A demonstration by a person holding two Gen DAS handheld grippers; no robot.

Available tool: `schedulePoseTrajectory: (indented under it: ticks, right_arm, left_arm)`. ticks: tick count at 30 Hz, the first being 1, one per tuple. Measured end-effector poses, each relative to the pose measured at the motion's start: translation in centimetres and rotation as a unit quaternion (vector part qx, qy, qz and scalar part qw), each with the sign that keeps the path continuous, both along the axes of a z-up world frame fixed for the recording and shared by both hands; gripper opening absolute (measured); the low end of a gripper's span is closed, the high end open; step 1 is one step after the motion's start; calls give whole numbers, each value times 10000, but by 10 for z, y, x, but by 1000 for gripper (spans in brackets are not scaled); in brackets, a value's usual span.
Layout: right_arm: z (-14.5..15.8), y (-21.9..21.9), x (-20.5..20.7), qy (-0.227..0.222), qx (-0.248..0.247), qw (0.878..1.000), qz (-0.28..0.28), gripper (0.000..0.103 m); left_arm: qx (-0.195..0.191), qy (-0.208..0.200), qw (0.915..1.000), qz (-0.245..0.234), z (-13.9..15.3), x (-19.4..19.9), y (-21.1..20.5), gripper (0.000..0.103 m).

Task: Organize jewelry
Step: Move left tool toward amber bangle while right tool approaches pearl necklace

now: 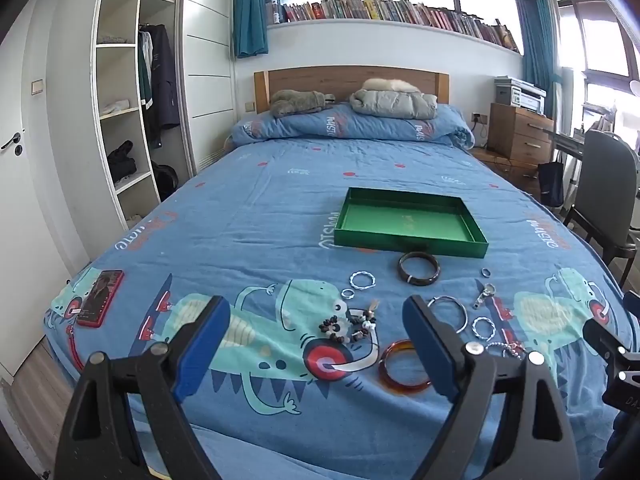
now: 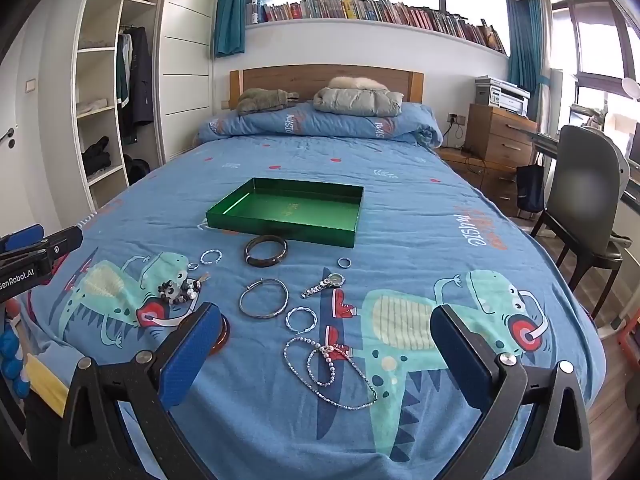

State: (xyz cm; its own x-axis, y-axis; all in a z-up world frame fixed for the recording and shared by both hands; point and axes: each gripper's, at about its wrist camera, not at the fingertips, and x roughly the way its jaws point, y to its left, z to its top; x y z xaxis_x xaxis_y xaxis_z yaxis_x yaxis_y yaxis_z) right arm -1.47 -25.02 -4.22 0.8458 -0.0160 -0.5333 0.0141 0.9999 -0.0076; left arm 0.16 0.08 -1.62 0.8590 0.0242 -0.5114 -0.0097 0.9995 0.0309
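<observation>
An empty green tray [image 1: 408,240] [image 2: 280,228] lies on the blue bedspread. In front of it lie loose pieces: a dark bangle [image 1: 418,268] [image 2: 266,251], an amber bangle [image 1: 404,366], a bead bracelet [image 1: 348,326] [image 2: 179,290], a silver bangle [image 2: 264,298], a watch [image 2: 326,283], twisted silver rings [image 1: 362,280] [image 2: 301,319], and a bead necklace [image 2: 328,372]. My left gripper [image 1: 316,330] is open and empty above the near edge of the bed. My right gripper [image 2: 326,338] is open and empty above the necklace.
A red phone [image 1: 100,298] lies at the bed's left edge. Folded quilt and jackets [image 1: 392,102] sit at the headboard. A wardrobe [image 1: 124,100] stands left, a chair [image 2: 588,200] and drawers [image 2: 504,140] right.
</observation>
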Motion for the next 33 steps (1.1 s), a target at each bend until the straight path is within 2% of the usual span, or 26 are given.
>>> schedulePoseTrajectory:
  ticks: [15,28,33]
  right_arm:
    - [-9,0,1,-34,145,9998,-116,103]
    - [-15,-1,1,23,310,9995,88,103]
    - [-19,-1,2,123,309,9994,132,103]
  left_arm:
    - [-59,48,10000,29,-7,2,-6,88]
    - [68,258,9992,-282,-12,-1,-12,88]
    - [-4,405,9981,-457,-15,-2,-14,88]
